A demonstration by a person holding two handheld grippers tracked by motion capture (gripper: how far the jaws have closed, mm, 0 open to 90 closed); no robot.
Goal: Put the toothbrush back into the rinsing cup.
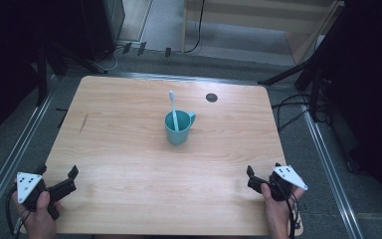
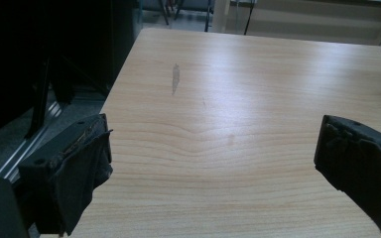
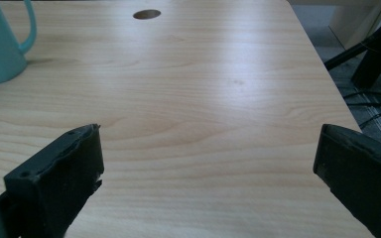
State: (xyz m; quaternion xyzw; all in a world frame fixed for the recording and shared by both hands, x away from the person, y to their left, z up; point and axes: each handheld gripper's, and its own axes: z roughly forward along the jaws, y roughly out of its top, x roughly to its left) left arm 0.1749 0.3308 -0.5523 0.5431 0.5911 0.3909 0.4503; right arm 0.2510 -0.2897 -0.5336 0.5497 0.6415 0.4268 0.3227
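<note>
1. High view: a teal mug (image 1: 179, 128) stands upright near the middle of the wooden counter (image 1: 129, 149), its handle turned to the far right. A white toothbrush (image 1: 173, 109) leans inside it, head up and tilted toward the far left, so the free end rises clear of the rim where a claw could close on it. The left claw (image 1: 62, 175) sits at the near left corner and the right claw (image 1: 249, 173) at the near right edge, each held in a hand and both well apart from the mug. Both look parked at the near edge, leaving the middle free for a reach. A small dark round hole (image 1: 211, 97) lies in the counter beyond the mug.

2. Left gripper view: the left claw (image 2: 213, 148) has its jaws spread wide with bare wood between them and nothing gripped. It points along the counter's left side, past a grey smudge (image 2: 175, 78) in the wood.

3. Right gripper view: the right claw (image 3: 208, 153) is likewise spread wide and holds nothing. The mug (image 3: 0, 42) sits at the far left of this view, so I judge the claw would need to swing that way before going for the toothbrush.
</note>
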